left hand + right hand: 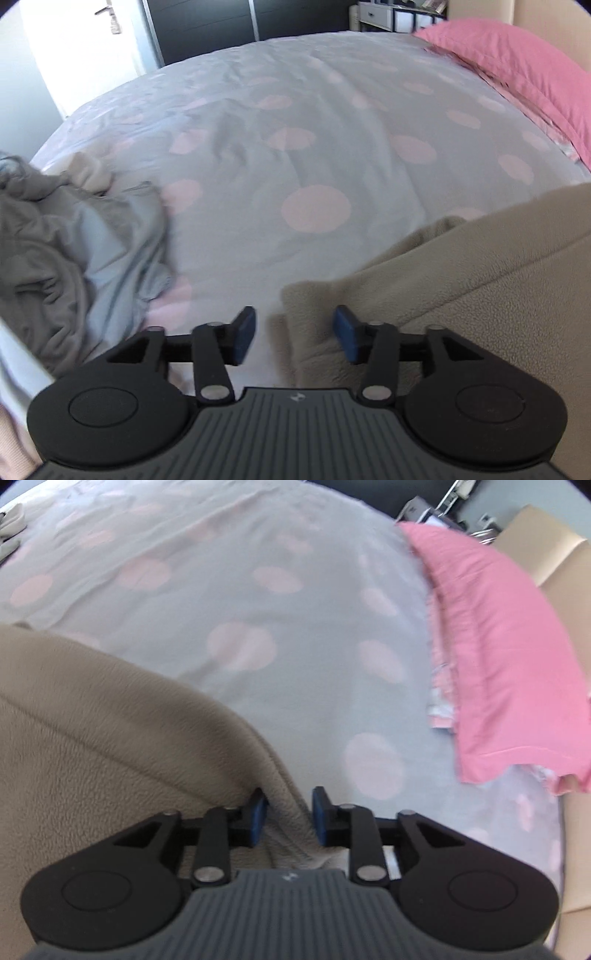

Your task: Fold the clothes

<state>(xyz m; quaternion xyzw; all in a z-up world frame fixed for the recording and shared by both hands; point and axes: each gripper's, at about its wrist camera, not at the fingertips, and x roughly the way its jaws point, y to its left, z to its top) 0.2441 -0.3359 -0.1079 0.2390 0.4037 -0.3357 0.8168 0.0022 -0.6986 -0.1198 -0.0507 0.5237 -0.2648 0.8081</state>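
Observation:
A beige fleece garment [461,273] lies on the bed at the lower right of the left wrist view. My left gripper [293,338] is open, and a corner of the fleece lies between its blue pads, which do not pinch it. In the right wrist view the same fleece [92,716] fills the lower left. My right gripper [290,818] is open, with a ridge of the fleece's edge lying in the gap between its pads. A crumpled grey garment [74,258] lies at the left of the left wrist view.
The bed has a grey duvet with pink dots [295,147] [258,609]. A pink pillow [517,62] [509,646] lies along the right side by a beige headboard [546,542]. A dark wardrobe [207,26] and a white door stand beyond the bed.

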